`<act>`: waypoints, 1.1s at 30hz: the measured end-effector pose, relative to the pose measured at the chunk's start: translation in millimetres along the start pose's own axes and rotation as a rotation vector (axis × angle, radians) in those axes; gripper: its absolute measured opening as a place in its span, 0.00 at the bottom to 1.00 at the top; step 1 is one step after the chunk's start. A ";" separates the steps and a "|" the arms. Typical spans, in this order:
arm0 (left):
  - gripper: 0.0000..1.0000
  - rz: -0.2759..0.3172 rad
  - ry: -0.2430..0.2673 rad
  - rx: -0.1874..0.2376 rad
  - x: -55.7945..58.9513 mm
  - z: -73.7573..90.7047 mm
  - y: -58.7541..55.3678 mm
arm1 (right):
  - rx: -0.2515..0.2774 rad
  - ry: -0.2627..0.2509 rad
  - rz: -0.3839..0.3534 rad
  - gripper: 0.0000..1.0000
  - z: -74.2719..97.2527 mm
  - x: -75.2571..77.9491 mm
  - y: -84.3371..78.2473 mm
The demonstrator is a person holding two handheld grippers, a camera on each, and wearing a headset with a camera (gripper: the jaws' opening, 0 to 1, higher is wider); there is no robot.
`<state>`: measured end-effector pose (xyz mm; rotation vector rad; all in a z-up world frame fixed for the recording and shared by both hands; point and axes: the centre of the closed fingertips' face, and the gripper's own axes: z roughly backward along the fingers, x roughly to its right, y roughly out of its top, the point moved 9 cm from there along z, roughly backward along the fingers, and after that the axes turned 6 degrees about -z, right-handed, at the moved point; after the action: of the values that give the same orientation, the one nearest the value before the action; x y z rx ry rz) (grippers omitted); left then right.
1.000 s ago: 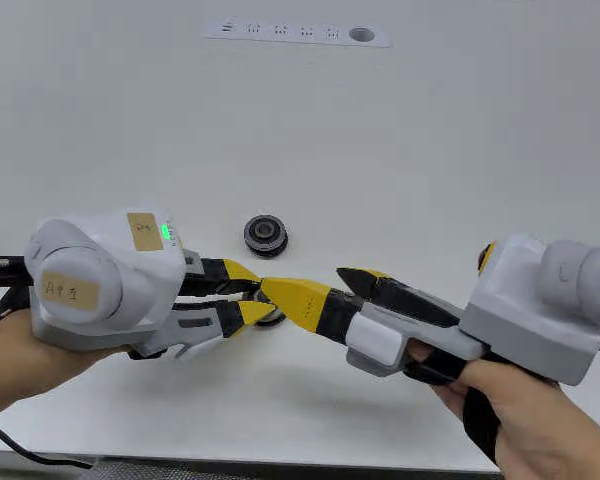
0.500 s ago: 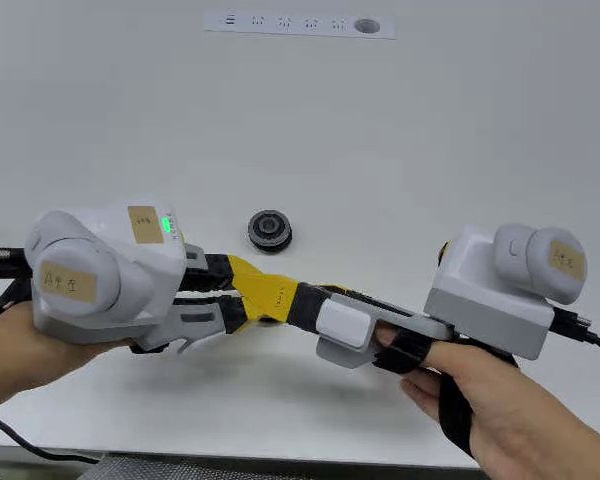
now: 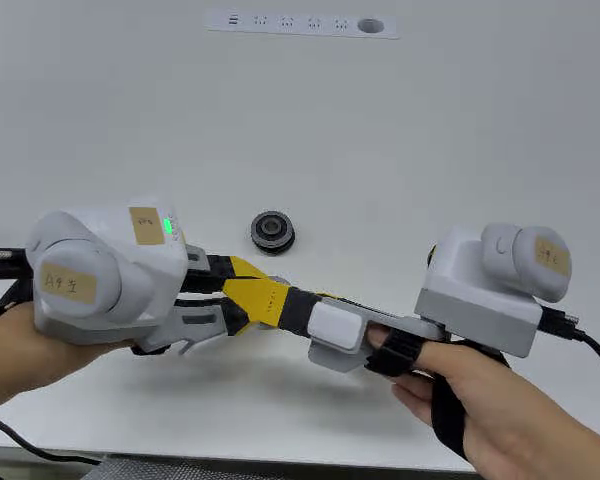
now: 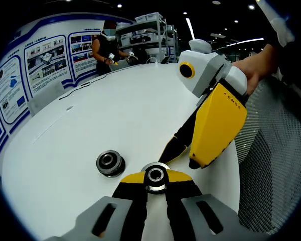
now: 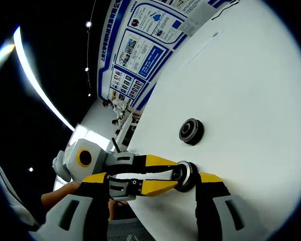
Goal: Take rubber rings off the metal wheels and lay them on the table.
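In the head view I hold my left gripper [image 3: 238,300] low at 9 o'clock. My left hand [image 3: 20,350] is wrapped round its back, and its jaws point to 3 o'clock. My right gripper [image 3: 250,285] comes in from 4 o'clock with my right hand [image 3: 480,395] under it. Its yellow jaw lies across the left jaws. The loose wheel [image 3: 272,231] sits alone on the white table [image 3: 430,150], at 12 o'clock from where they cross. In the left gripper view I count two wheels. My left jaws squeeze the pinched wheel [image 4: 156,175], and the loose wheel lies at 10 o'clock from it. In the right gripper view my own jaws are spread wide. The pinched wheel sits between them, close to the 3 o'clock jaw. The loose wheel looks black round its edge.
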<state>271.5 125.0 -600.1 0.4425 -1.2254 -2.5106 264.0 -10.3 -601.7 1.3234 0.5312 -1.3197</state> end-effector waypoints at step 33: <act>0.13 -0.006 0.002 -0.003 0.4 -0.9 0.9 | -0.043 -0.083 0.032 0.74 -4.3 -10.8 -2.9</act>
<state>271.6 123.7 -599.9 0.4480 -1.2211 -2.5165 260.1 -1.6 -594.4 1.2315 0.4773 -1.3239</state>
